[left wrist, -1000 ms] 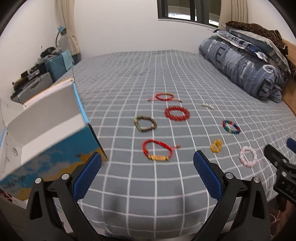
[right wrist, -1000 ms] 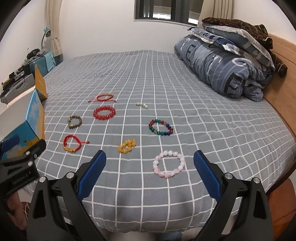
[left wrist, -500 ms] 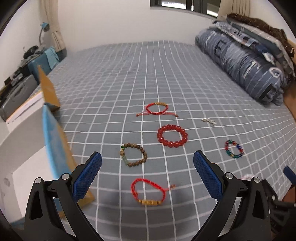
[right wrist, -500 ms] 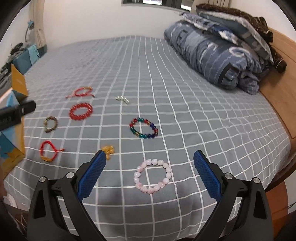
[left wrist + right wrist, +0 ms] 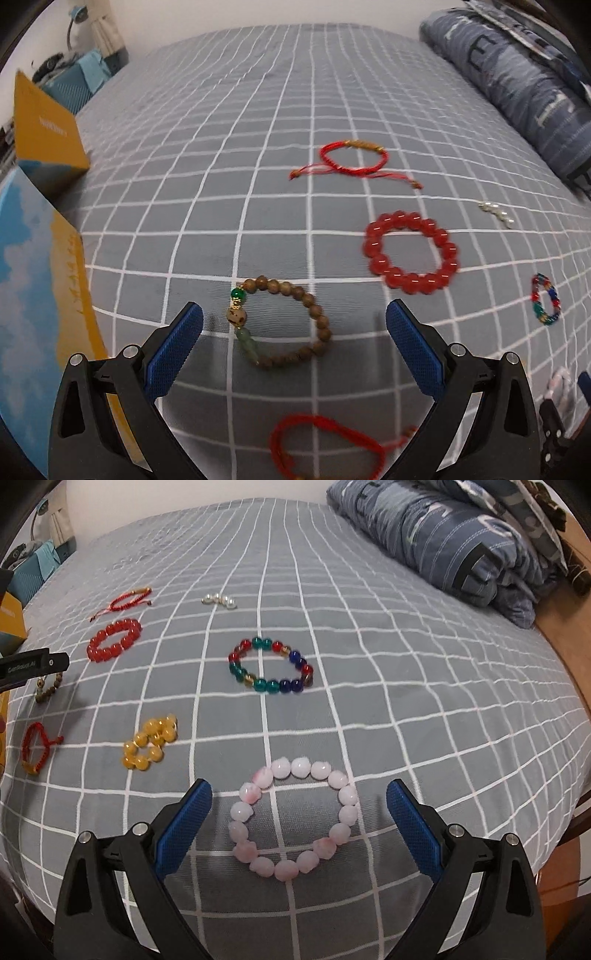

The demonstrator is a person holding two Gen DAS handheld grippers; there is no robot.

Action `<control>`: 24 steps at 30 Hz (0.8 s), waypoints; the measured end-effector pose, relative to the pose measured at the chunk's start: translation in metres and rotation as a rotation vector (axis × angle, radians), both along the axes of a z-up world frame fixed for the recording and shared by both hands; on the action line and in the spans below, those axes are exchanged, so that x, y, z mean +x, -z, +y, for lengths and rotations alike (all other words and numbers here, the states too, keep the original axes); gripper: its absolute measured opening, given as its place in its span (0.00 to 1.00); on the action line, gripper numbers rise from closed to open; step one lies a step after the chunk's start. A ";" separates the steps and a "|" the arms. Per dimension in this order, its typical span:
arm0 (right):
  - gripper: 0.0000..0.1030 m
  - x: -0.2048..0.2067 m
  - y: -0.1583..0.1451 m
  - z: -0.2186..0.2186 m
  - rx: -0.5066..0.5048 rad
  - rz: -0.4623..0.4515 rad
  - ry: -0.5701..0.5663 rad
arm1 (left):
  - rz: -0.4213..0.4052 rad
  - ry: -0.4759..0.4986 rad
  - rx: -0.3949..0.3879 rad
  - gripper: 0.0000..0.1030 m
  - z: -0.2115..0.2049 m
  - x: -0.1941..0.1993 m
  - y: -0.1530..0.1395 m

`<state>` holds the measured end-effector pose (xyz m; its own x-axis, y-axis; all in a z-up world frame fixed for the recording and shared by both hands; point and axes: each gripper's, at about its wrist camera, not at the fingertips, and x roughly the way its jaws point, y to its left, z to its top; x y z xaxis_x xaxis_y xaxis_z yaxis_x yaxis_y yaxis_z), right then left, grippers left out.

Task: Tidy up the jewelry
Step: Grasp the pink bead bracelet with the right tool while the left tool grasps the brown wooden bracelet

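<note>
Nothing sorted yet, far as I can see: all bracelets lie loose on the grey checked bed, and the blue-and-yellow cardboard box sits at its left edge. My left gripper is wide open & empty over the brown wooden-bead bracelet. My right gripper is wide open, empty, round the pale pink bead bracelet nr the front edge. Beads look round, glossy.

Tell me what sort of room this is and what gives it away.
Most likely a bedroom. The jewelry lies on a bed with a grey checked sheet, a folded blue quilt is piled at its far end against a wooden headboard, and a desk lamp stands by the wall.
</note>
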<state>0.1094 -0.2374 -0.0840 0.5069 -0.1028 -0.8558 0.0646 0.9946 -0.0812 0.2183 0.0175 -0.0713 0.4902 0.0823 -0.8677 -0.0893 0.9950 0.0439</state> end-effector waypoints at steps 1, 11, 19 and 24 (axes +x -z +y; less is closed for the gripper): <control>0.89 0.001 0.003 -0.001 -0.001 0.008 0.000 | 0.010 -0.007 0.002 0.94 0.002 0.001 0.004; 0.85 0.003 0.014 -0.008 0.048 0.043 -0.003 | 0.030 -0.024 -0.034 0.77 0.011 0.004 0.017; 0.69 0.002 0.012 -0.002 0.054 0.041 -0.032 | 0.021 0.001 -0.009 0.50 0.001 -0.007 0.014; 0.56 0.001 0.011 0.000 0.062 0.040 -0.042 | 0.022 0.030 -0.026 0.16 -0.005 -0.012 0.011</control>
<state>0.1105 -0.2373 -0.0953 0.4746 -0.0286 -0.8798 0.0207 0.9996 -0.0213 0.2068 0.0125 -0.0822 0.4728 0.0453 -0.8800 -0.0583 0.9981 0.0200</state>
